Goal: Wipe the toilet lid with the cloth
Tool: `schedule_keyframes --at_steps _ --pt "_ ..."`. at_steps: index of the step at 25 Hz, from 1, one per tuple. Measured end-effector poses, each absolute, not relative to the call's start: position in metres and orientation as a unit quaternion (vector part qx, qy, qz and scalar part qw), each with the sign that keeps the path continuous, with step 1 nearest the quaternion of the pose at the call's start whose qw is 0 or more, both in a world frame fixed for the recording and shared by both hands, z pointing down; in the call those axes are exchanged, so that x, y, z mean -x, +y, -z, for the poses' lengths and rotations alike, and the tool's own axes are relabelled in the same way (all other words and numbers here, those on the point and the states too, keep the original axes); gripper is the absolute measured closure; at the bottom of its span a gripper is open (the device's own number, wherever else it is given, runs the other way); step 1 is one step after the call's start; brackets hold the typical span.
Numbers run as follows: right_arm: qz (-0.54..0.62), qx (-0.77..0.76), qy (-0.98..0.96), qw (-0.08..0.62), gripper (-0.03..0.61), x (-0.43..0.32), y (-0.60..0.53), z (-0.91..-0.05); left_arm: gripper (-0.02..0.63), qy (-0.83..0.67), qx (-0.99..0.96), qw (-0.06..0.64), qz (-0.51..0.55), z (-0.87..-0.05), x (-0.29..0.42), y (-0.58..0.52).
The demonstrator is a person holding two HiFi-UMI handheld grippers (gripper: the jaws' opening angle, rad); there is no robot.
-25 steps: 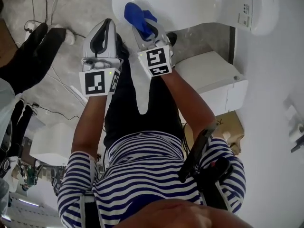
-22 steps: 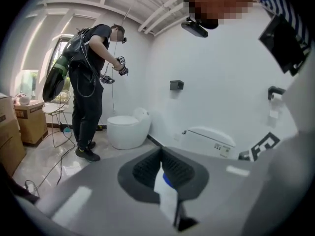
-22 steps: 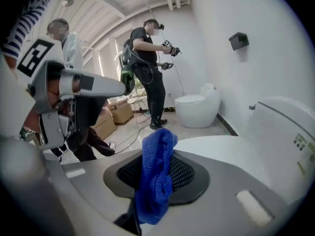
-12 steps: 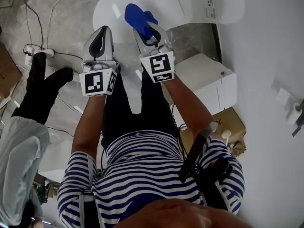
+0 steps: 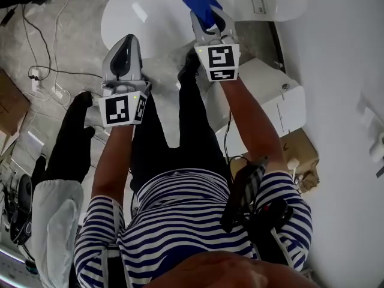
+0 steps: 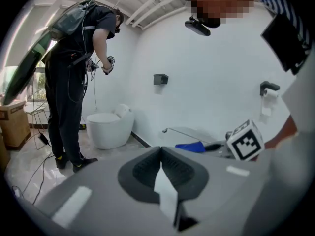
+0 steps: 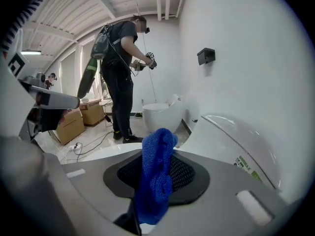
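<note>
While the right gripper (image 5: 211, 27) jaws pinch the cloth (image 5: 200, 0) over the lid (image 5: 144, 17), upper centre, perhaps touching, the left gripper (image 5: 124, 45) jaws sit pressed together, empty.

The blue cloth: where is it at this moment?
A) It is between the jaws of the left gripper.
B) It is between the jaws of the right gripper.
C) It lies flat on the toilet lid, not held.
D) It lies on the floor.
B: the blue cloth sits clamped in the right gripper, while the left gripper has its jaws together on nothing.
</note>
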State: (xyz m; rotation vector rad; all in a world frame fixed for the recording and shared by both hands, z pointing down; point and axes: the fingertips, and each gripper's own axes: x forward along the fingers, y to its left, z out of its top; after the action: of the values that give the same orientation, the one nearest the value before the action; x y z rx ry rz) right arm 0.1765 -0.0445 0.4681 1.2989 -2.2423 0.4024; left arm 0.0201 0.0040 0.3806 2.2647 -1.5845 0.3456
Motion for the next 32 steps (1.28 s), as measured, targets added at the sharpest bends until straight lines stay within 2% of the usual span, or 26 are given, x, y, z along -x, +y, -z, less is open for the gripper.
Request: schedule_keyframes --at_steps 18,32 --pt "-0.172 -0.484 -0.798 0.315 0.460 -0.203 -0.087 -0.595 0.612 -0.563 -0.792 0.191 -0.138 -0.446 -0.003 -0.012" --pt "-0.168 -0.470 -0.793 0.350 0.460 -0.184 -0.084 -0.612 0.612 -0.571 -0.785 0.198 -0.136 -0.451 0.022 -0.006"
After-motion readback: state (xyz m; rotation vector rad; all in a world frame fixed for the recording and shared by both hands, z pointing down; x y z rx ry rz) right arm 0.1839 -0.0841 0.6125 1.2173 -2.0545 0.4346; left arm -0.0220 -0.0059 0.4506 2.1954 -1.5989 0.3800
